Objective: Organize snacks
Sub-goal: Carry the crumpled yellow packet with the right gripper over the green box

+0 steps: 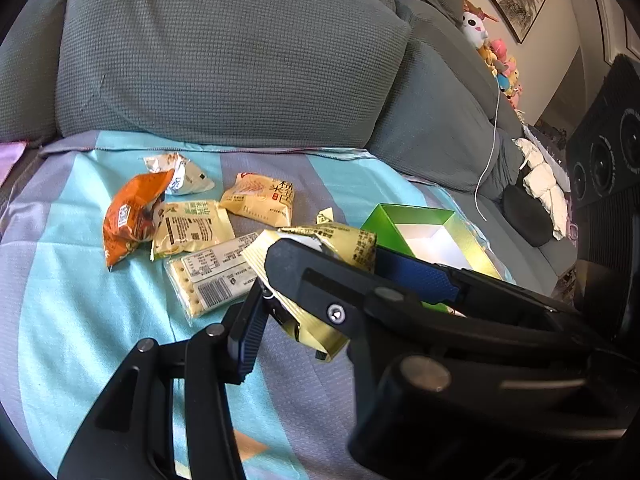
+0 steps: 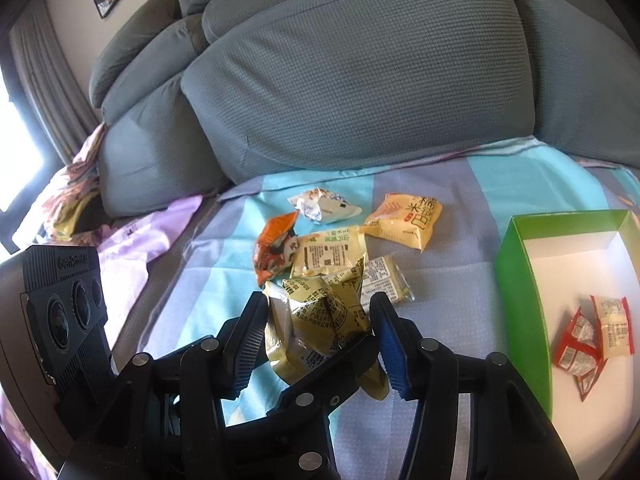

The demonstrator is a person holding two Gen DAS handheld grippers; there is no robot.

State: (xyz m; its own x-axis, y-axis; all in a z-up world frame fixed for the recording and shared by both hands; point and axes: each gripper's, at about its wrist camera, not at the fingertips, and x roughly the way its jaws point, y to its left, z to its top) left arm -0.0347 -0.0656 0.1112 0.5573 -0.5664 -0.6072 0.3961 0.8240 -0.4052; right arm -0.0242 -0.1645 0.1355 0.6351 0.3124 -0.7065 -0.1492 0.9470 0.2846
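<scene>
A: Gold foil packet (image 2: 316, 320), nearest of all, pinched between the ribbed fingers (image 2: 248, 336) of the right gripper (image 2: 320, 304), low over the striped sheet (image 2: 440, 280).

B: And the left gripper (image 1: 320, 276)?

A: Set at the same packet from the side. Cannot tell whether gripping or merely beside it: contact hidden behind the other gripper's black finger.

B: Handling?

A: Probably very light, soft and puffy, slick outside. Likely to crumple or slide if squeezed at the belly. Better taken at a sealed end seam, flatter and stiffer.

B: Fragile inside?

A: Possibly. No telling from the wrapper.

B: Further out?

A: Just beyond, loose on the sheet: clear cracker pack (image 2: 384, 276), pale yellow packet (image 2: 332, 252), orange packet (image 2: 276, 244), white wrapper (image 2: 324, 206). Off to the right, green box (image 2: 520, 300), open, with two red packets (image 2: 588, 340) on its white floor. Behind everything, grey sofa cushion (image 2: 360, 80).
</scene>
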